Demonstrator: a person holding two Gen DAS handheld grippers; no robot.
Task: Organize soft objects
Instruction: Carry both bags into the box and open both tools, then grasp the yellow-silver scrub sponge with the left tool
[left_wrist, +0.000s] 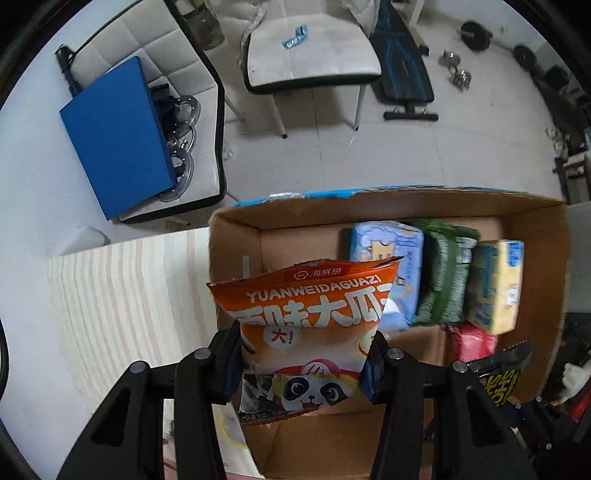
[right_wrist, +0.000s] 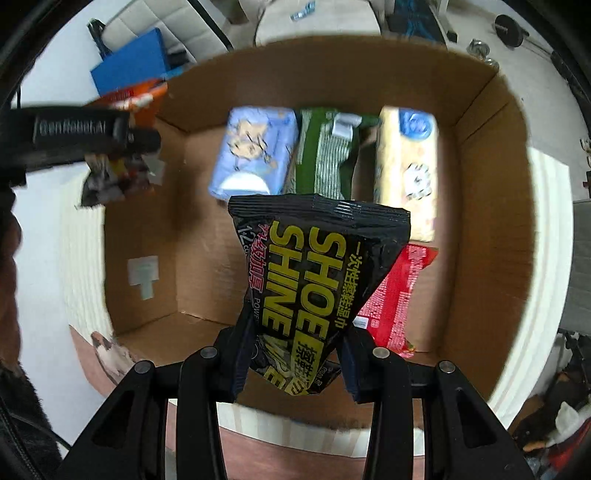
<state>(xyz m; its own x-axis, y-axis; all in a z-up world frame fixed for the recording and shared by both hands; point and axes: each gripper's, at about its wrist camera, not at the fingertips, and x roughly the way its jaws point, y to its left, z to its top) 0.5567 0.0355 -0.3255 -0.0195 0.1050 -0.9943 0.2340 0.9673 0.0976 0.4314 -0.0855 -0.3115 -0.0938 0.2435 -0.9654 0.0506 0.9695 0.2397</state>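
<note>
Left gripper (left_wrist: 304, 363) pinches crinkly orange bag (left_wrist: 306, 332); right gripper (right_wrist: 293, 363) clamps glossy black pouch (right_wrist: 317, 280)

Even, soft indoor light, no glare. Heavy fisheye bending, black vignette corners. Right wrist view motion-blurred at cardboard box (right_wrist: 491, 206) rim and left tool (right_wrist: 122, 136); left wrist view mostly sharp.

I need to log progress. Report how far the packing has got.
Done: blue pack, green pack, yellow pack and red pack lie in the box. In hand: left gripper holds the orange bag, right gripper the black bag, both over the box. Left: setting both down.
</note>
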